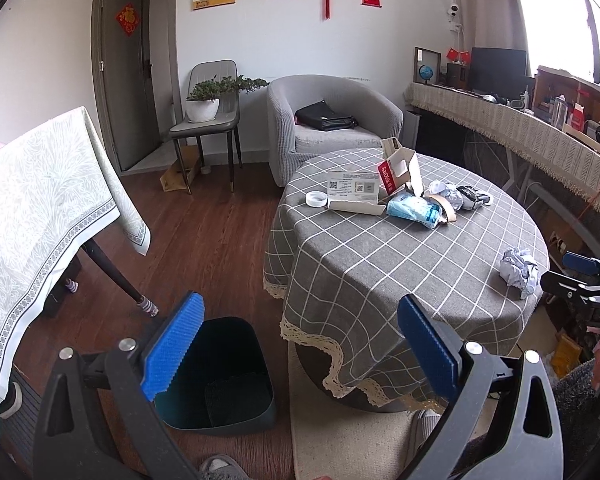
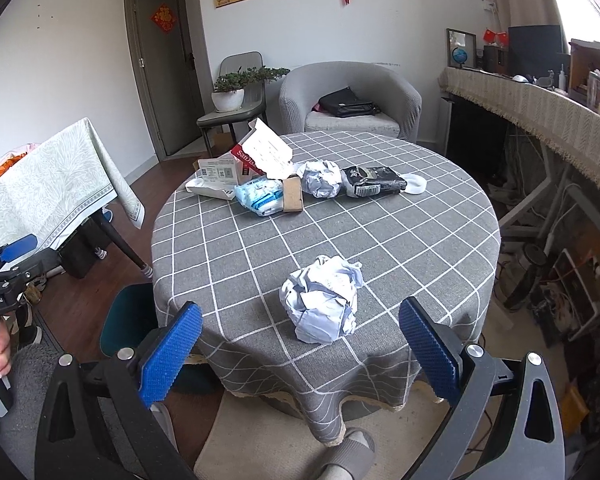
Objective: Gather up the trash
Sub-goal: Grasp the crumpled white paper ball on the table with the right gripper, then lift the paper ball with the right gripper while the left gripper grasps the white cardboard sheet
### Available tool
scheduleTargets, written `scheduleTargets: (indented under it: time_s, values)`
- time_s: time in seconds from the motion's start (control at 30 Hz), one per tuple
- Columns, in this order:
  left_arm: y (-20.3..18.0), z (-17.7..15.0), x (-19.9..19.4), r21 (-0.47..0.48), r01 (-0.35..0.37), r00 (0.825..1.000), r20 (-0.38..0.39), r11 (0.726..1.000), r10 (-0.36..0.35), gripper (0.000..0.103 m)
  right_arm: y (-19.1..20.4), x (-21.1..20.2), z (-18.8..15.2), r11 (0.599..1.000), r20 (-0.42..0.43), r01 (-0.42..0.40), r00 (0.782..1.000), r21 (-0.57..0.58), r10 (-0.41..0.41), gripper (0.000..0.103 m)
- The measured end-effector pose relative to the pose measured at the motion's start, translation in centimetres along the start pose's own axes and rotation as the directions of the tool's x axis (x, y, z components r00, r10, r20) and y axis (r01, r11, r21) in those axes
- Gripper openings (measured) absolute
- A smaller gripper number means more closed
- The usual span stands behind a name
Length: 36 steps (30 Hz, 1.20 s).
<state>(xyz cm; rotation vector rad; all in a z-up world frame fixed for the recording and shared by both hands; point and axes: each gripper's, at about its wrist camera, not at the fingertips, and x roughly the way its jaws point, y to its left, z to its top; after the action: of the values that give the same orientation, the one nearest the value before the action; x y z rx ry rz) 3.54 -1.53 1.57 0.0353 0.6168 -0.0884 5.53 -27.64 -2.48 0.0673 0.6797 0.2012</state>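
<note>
Paper trash still sits on the table (image 2: 440, 248), none picked up yet.
Both the right gripper (image 2: 300, 354) and left gripper (image 1: 298, 344) are wide open, holding nothing; a paper ball (image 2: 322, 300) waits mid-frame, and the bin (image 1: 220, 380) sits lower left.

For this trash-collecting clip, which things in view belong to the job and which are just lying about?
Job:
- near crumpled paper ball
- far paper ball
- torn SanDisk box
- blue-white wrapper
- black packet
- dark bin
- left claw and right claw, both open

Lying about:
- black bag on armchair
- potted plant
- globe
</note>
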Motion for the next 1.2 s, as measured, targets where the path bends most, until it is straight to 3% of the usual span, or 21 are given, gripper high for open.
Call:
scheduleTargets:
  time_s: [0.3, 0.47, 0.73, 1.2]
  values:
    - [-0.9, 3.1, 3.3, -0.008, 0.065, 0.998, 0.008, 0.998, -0.065, 0.1, -1.0, 4.2, 0.5, 0.999, -0.089, -0.008, 0.996, 0.039, 0.012, 0.078]
    - [-1.6, 5.3, 5.5, 0.001, 0.116, 0.993, 0.017, 0.993, -0.116, 0.1, -1.1, 5.8, 0.7, 0.999, -0.122, -0.014, 0.992, 0.039, 0.019, 0.055]
    - [-1.7, 8.5, 10.3, 0.011, 0.173, 0.985, 0.008, 0.985, -0.173, 0.1, -2.6, 6.0, 2.8, 0.996, -0.07, -0.052, 0.996, 0.075, 0.057, 0.055]
    - [-4.1, 11.3, 18.7, 0.098, 0.186, 0.981, -0.074, 0.978, -0.179, 0.1, -4.1, 8.4, 12.5, 0.993, 0.052, -0.1, 0.994, 0.067, 0.097, 0.055]
